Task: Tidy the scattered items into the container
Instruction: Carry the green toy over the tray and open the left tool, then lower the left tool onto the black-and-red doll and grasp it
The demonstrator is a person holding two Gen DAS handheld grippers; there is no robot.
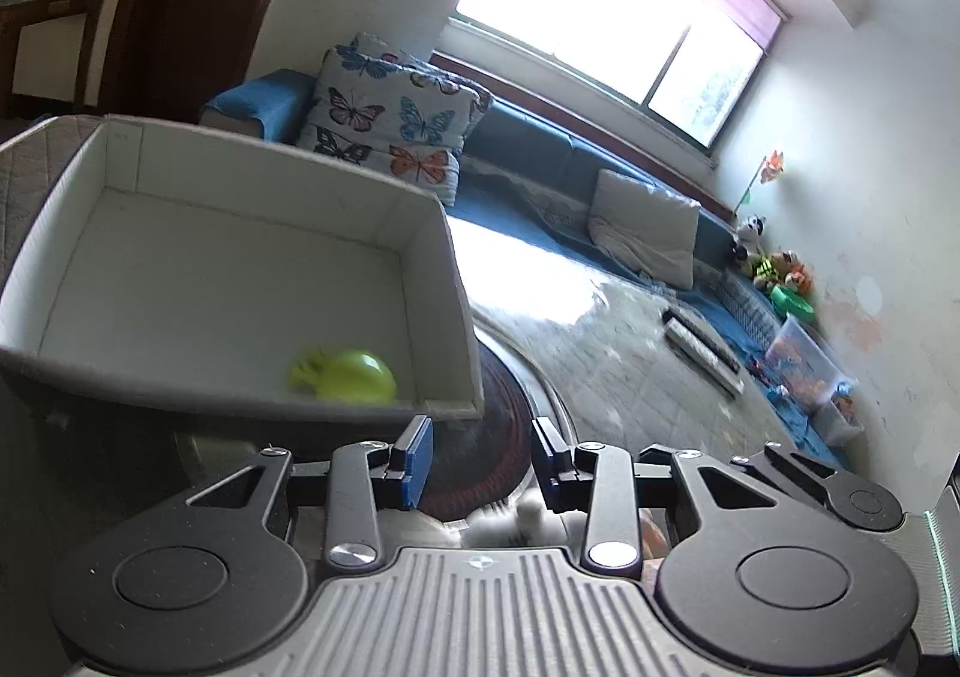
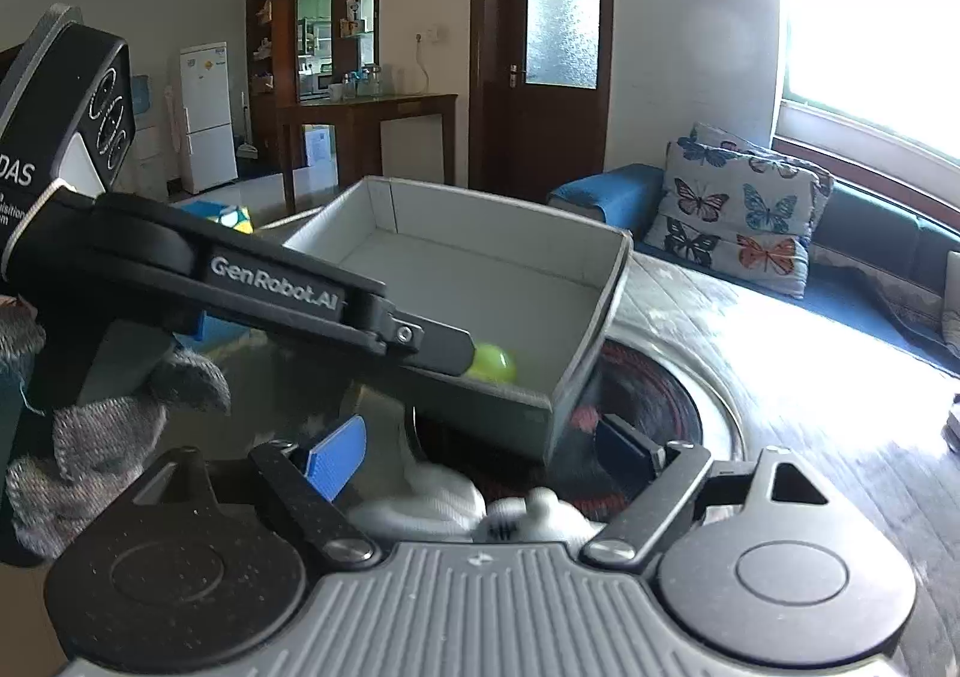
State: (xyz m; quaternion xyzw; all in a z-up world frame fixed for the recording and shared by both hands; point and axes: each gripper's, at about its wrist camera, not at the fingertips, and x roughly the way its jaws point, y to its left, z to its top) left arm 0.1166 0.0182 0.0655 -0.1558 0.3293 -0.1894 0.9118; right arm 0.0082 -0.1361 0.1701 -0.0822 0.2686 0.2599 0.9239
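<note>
left gripper: jaws apart, nothing between them, held low just outside the near right corner of the box; in the right wrist view it reaches in from the left over the box's near wall
right gripper: jaws wide apart, low over a blurred white item, contact unclear
box: grey, open top, on the table
green toy: inside box, near front wall
table: bare surface right of the box
sofa: behind, well apart
</note>
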